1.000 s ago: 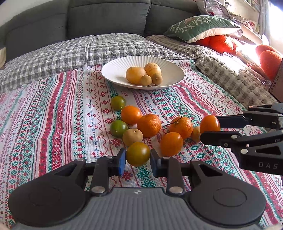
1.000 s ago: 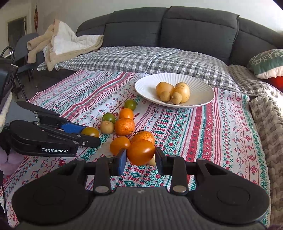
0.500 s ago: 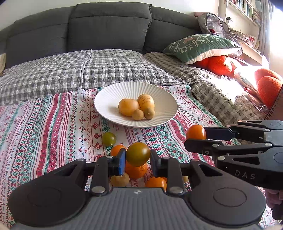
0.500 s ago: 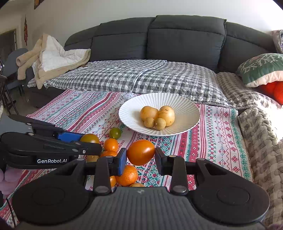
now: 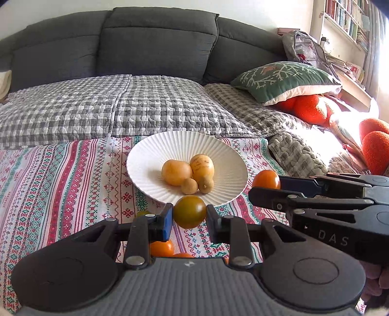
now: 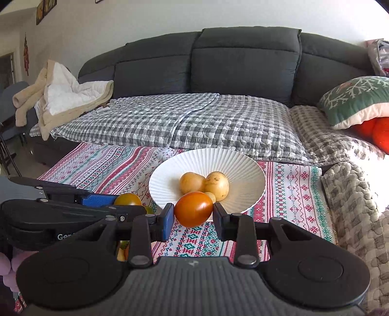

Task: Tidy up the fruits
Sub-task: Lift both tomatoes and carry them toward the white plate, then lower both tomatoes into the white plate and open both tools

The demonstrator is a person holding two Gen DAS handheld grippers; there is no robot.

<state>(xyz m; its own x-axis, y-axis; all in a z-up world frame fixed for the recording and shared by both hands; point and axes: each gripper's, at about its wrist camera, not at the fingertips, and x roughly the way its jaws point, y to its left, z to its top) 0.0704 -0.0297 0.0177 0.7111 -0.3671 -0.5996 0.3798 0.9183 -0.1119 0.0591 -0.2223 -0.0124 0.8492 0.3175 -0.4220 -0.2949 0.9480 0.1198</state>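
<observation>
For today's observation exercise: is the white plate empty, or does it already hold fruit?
Not empty. The white plate holds four yellowish fruits, two large and two small, clustered near its centre.

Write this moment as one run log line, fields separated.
left gripper: shut on green-brown tomato | right gripper: shut on orange tomato | white plate: four yellow-brown fruits

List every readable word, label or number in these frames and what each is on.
"DAS": on the side of the right gripper, left wrist view.
"Gen", then cut off by the near gripper: on the side of the left gripper, right wrist view.
Spines on the bookshelf: too small to read.
Wall pictures: too blurred to read.
</observation>
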